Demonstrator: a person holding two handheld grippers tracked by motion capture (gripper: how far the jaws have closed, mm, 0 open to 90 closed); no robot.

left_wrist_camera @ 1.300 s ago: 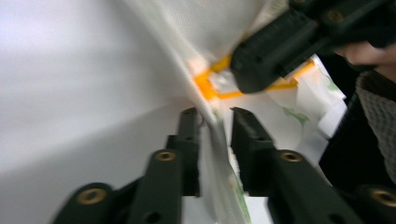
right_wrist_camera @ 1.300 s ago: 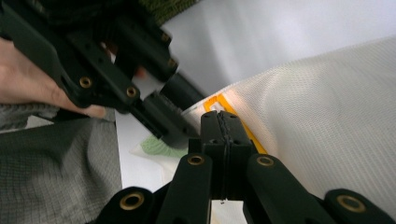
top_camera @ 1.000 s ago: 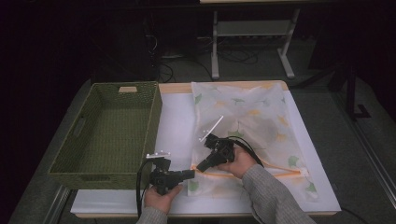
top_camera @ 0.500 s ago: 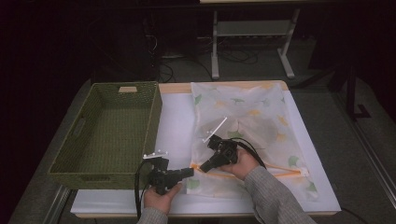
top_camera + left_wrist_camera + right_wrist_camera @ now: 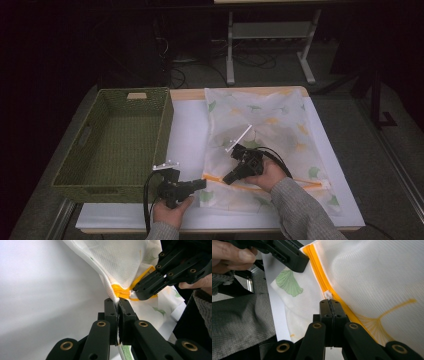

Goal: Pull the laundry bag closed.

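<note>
A white mesh bag (image 5: pixel 270 125) printed with ginkgo leaves lies on the table, an orange zipper (image 5: pixel 300 181) running along its near edge. My left gripper (image 5: pixel 202 184) is shut on the bag's fabric at the zipper's left end (image 5: pixel 120 291), and its jaws (image 5: pixel 118 301) are pressed together on the cloth. Just to its right, my right gripper (image 5: pixel 227 179) is shut on the small white zipper pull (image 5: pixel 327 294), with its tips (image 5: pixel 330 302) right against the orange zipper (image 5: pixel 319 267). The two grippers' tips nearly meet (image 5: pixel 140 291).
A green woven basket (image 5: pixel 165 130) stands to the left of the bag on the white table cover (image 5: pixel 187 130). A white strip (image 5: pixel 239 137) lies on the bag behind the right gripper. The table's front edge runs just below both hands.
The right gripper and hand have edged slightly to the right along the zipper. The left gripper has stayed where it was, still clamped on the bag.
</note>
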